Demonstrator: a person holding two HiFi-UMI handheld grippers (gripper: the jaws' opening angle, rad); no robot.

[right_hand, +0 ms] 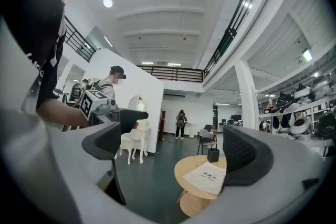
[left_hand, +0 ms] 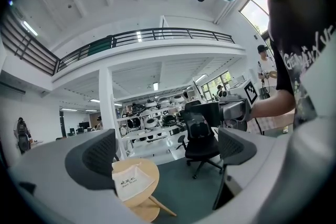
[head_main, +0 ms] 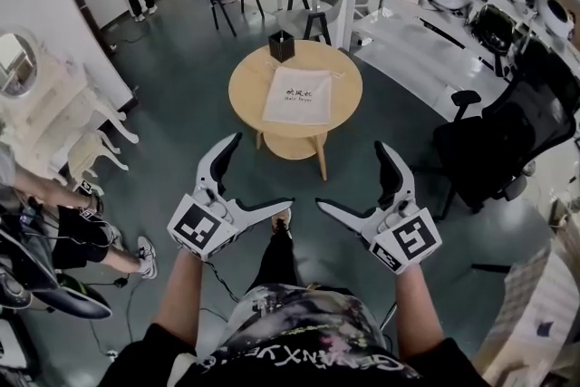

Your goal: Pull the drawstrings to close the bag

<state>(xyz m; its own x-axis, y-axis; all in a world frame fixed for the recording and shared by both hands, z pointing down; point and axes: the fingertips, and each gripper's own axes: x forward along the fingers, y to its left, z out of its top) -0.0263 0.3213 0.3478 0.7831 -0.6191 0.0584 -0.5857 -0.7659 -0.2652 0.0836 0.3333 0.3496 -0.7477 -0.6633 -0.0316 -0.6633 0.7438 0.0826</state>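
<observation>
Since the bag [head_main: 297,93] was laid flat on the round wooden table [head_main: 246,77], well ahead of the person and apart from both tools, nothing was yet gripped, and the closing of the bag was judged not to have been started. The bag's pale printed face was turned upward, with a small black box [head_main: 282,44] set just beyond its far edge; the drawstrings were too small to be made out, so their side could not be told. The open floor between person and table suggested that an approach would be needed before any string could be taken. The left tool [head_main: 264,171] was held low in front of the body on an outstretched forearm, its jaws spread wide with nothing between them; in the left gripper view only the distant table and bag were framed in the gap. The right tool [head_main: 350,175] was carried in a mirrored pose at the same height, its jaws likewise parted wide and empty. Both tools were angled inward toward each other, as though readied for a two-sided pull, though this was only inferred.
</observation>
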